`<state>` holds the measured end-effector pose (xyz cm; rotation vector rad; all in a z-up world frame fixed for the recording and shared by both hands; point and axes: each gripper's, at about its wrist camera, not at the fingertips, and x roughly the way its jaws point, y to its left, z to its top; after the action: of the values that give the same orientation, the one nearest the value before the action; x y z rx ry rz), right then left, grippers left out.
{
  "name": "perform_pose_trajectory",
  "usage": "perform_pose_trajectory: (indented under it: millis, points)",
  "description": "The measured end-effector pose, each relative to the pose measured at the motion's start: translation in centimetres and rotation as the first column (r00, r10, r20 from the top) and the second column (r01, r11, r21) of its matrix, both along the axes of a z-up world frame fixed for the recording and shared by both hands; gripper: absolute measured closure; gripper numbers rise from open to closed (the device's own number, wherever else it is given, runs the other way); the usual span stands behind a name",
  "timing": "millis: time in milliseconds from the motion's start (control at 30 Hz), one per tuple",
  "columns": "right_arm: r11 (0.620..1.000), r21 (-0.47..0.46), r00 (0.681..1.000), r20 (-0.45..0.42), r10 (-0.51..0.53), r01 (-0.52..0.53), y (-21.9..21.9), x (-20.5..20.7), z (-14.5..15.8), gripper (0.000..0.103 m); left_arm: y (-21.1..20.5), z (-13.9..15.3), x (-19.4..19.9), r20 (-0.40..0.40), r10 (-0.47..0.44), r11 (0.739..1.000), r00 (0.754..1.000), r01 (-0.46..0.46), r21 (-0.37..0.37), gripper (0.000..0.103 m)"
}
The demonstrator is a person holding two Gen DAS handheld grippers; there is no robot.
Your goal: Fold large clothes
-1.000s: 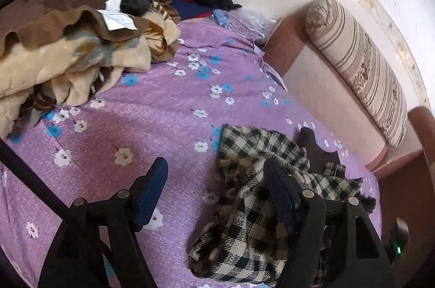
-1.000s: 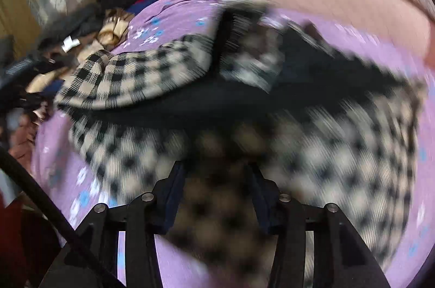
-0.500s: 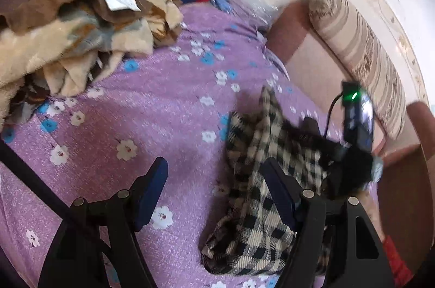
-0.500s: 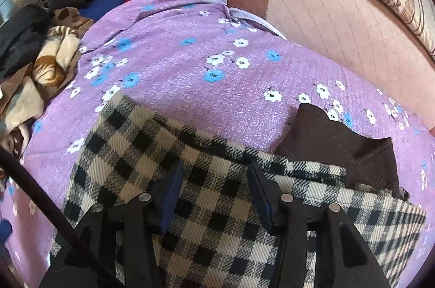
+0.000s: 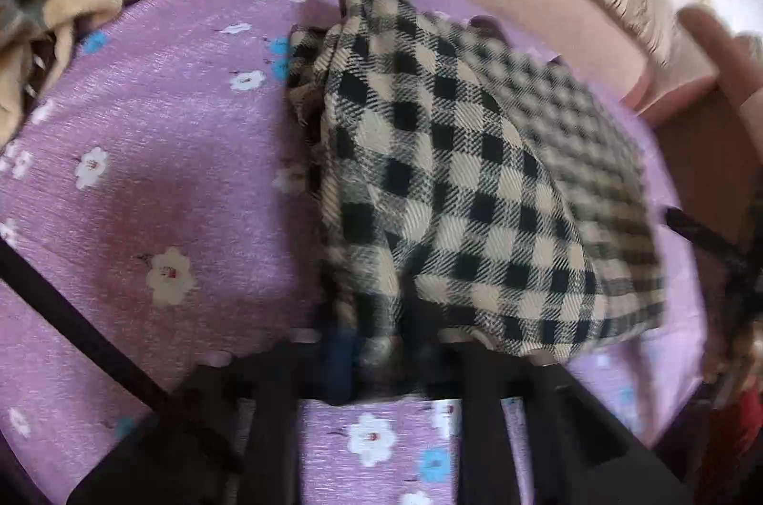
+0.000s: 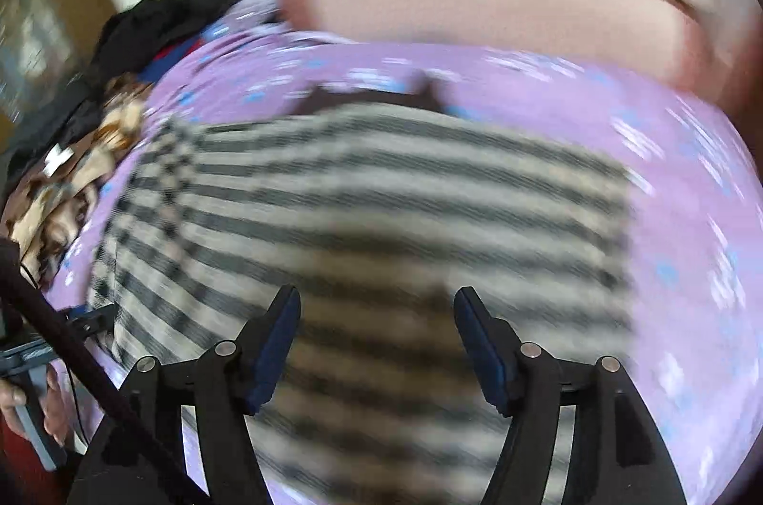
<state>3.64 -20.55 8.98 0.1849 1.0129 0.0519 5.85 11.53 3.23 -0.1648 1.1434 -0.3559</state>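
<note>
At the bottom centre of the left wrist view, our left tongs (image 5: 381, 355) are clamped on a bunched edge of the checked garment (image 5: 458, 190), which spreads across the middle of the purple flowered bed (image 5: 143, 152). Our right tongs (image 6: 376, 343) are opening over the garment (heavily blurred here), nothing between them.

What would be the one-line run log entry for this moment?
task: fold large clothes | left gripper: shut on checked garment edge | right gripper: jaws opening, nothing gripped, above garment | surface: purple floral sheet
</note>
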Motion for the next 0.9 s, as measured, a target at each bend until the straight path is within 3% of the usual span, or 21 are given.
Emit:
perform_pose_trajectory:
  millis: [167,333,400,533,600,700,900]
  points:
    - [0.984,0.06,0.985,-0.007,-0.17,0.17,-8.1,-5.3,-0.2,0.031,2.0,2.5,-1.3,0.028,0.044,0.999,0.999,-0.044,-0.027,0.098]
    - [0.97,0.09,0.974,0.007,-0.228,0.227,-11.1,-8.1,-0.5,0.031,0.4,0.1,-1.8,-0.023,0.029,0.993,0.999,-0.026,0.117,0.098]
    - [0.969,0.098,0.974,0.017,-0.228,0.225,-10.8,-8.4,-0.6,0.031,-0.1,0.6,-1.9,-0.005,0.024,0.988,1.0,-0.023,0.152,0.097]
    - [0.977,0.107,0.981,0.032,-0.19,0.185,-8.8,-8.2,-1.0,0.031,0.8,1.0,-1.9,-0.018,0.044,0.994,0.999,-0.042,0.102,0.093]
    - [0.983,0.094,0.986,0.04,-0.161,0.157,-7.4,-8.2,-1.2,0.031,1.7,1.6,-2.2,-0.004,0.045,0.995,0.999,-0.044,0.092,0.088]
    - [0.994,0.05,0.992,0.068,-0.103,0.1,-4.6,-7.9,-0.6,0.031,3.0,3.3,-2.2,0.064,0.066,0.987,0.996,-0.075,0.144,0.074]
    - [0.999,0.041,0.995,0.101,-0.026,0.022,-0.2,-6.5,-0.2,0.031,6.1,5.2,-1.2,0.12,0.182,0.979,0.976,-0.191,0.069,0.073]
